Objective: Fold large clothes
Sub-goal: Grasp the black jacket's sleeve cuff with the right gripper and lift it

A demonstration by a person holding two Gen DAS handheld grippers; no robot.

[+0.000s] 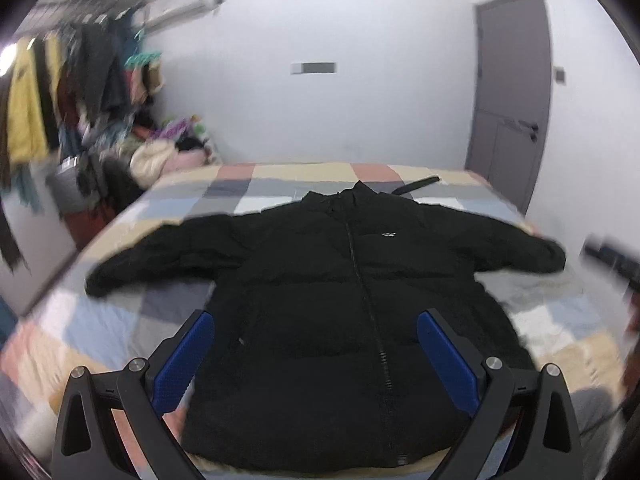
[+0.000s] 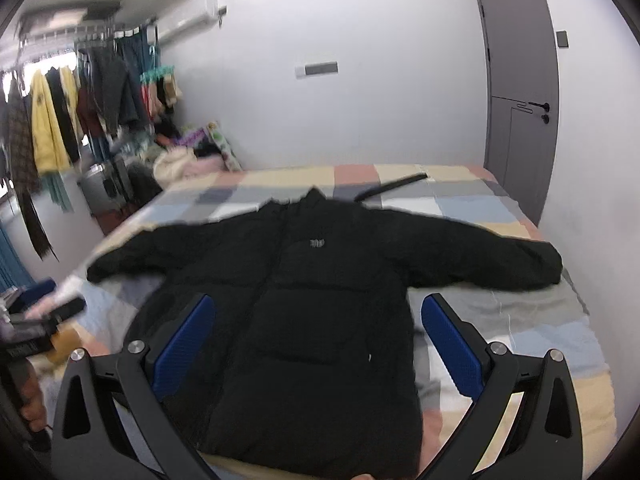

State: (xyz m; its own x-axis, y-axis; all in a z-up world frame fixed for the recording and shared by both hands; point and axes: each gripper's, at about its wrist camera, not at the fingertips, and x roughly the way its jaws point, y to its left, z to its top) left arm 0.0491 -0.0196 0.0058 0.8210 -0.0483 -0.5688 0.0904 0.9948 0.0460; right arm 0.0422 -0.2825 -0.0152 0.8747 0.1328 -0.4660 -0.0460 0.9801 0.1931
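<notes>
A large black puffer jacket (image 1: 340, 300) lies flat and face up on a bed with a checked cover (image 1: 100, 328), zipped, both sleeves spread out to the sides. It also shows in the right wrist view (image 2: 312, 320). My left gripper (image 1: 316, 320) is open and empty, held above the jacket's lower body. My right gripper (image 2: 318, 312) is open and empty, above the jacket's lower right half near its side edge. Both have blue pads.
A thin dark strip (image 2: 392, 186) lies on the bed beyond the collar. A rack of hanging clothes (image 2: 60, 120) and a pile of laundry (image 2: 184, 160) stand at the left. A grey door (image 2: 520, 92) is at the right.
</notes>
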